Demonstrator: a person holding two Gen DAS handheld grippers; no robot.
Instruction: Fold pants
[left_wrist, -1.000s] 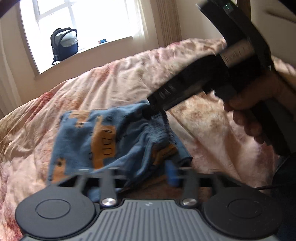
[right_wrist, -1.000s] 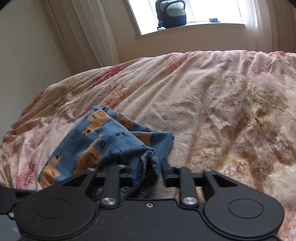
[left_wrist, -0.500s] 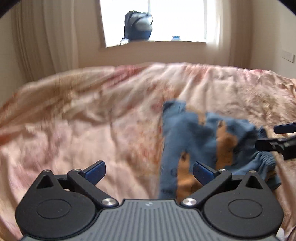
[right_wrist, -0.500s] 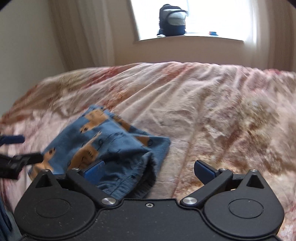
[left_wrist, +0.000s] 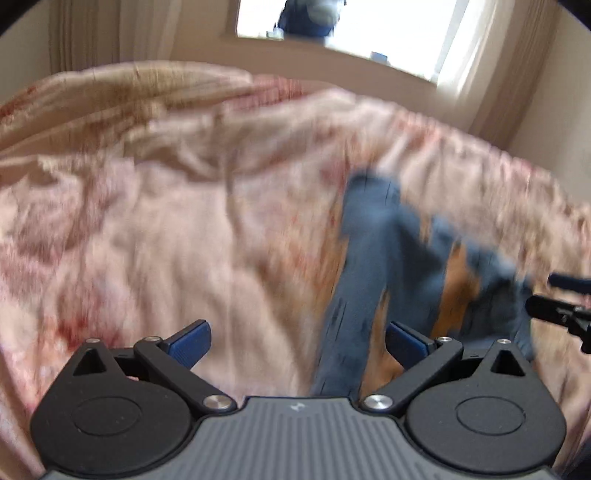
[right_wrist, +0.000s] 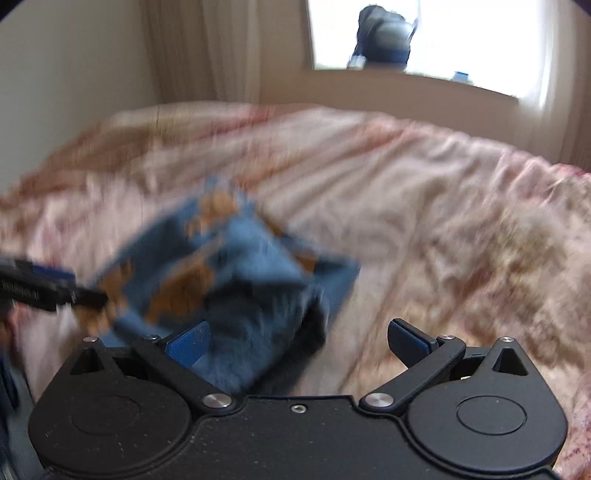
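The small blue pants with orange pattern (right_wrist: 229, 280) lie bunched on the pink flowered bed cover (right_wrist: 424, 221). The right gripper (right_wrist: 298, 341) hangs over their near edge, fingers wide apart, holding nothing. The left gripper (left_wrist: 297, 341) is also spread, the cloth beside its right finger (left_wrist: 406, 343).

- Left black two-finger gripper (left_wrist: 297, 345), blue pads (left_wrist: 188, 345) spread wide, angled downward, gripping nothing.
- Right black two-finger gripper (right_wrist: 297, 343), likewise wide, empty.
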